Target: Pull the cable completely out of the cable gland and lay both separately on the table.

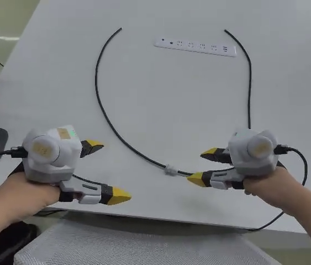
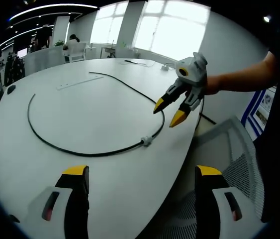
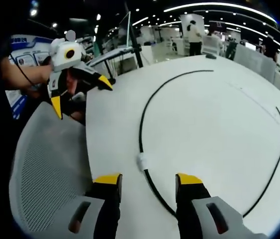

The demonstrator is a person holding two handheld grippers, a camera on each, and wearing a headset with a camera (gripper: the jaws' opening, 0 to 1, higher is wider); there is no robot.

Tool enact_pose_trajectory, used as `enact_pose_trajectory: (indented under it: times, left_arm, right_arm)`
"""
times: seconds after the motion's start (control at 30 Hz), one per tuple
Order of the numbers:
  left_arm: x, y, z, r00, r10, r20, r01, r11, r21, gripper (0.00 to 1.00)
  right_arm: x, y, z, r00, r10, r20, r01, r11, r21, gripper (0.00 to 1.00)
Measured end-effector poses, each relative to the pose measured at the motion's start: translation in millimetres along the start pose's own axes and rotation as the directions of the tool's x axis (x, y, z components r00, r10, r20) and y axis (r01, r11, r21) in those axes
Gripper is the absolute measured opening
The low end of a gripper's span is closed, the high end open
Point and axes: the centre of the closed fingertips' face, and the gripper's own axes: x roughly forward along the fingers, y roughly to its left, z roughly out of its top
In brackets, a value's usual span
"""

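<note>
White table [image 1: 172, 94] bears the looped cable [image 1: 103, 110]; cable gland [image 1: 170, 170] sits threaded on it between left claw [image 1: 106, 170] and right claw [image 1: 202, 165], nearer the right. Both claws released, empty. Approach step by my reading; next move likely calls for one claw on the gland, the other on the cable just beside it.

Smooth matt table [image 1: 172, 99], rubbery cable [image 1: 95, 83], plastic cable gland [image 1: 170, 170].

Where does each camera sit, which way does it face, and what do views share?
Head view: head-worn, facing forward-down at the table; left hand, right hand, left tongs, right tongs show.
Left gripper view: on left tongs, facing the gland and right tongs; own open jaws below.
Right gripper view: on right tongs, facing gland and left tongs; own open jaws below.
Shared: all see the gland on the cable.
</note>
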Motion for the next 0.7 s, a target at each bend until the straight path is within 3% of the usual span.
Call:
enact_pose_trajectory:
  times: [0.17, 0.37, 0.7]
  left_arm:
    - [-1.7, 3.0, 4.9, 0.9995, 0.009, 0.03, -0.008, 1.0, -0.02, 0.87]
    - [0.4, 4.6, -0.3, 0.9998, 0.011, 0.017, -0.011, 1.0, -0.02, 0.87]
    - [-2.2, 4.9, 1.0, 0.9996, 0.006, 0.028, -0.005, 1.0, -0.027, 0.86]
  right_arm:
    - [13.6, -1.6, 0.1, 0.9991, 0.02, -0.037, -0.021, 1.0, -0.016, 0.34]
    - [27.1, -0.8, -3.8, 0.9962, 0.037, -0.08, -0.039, 0.999, -0.033, 0.31]
    - [46.4, 5.0, -4.9, 0.9896, 0.066, -0.128, -0.074, 0.995, -0.062, 0.24]
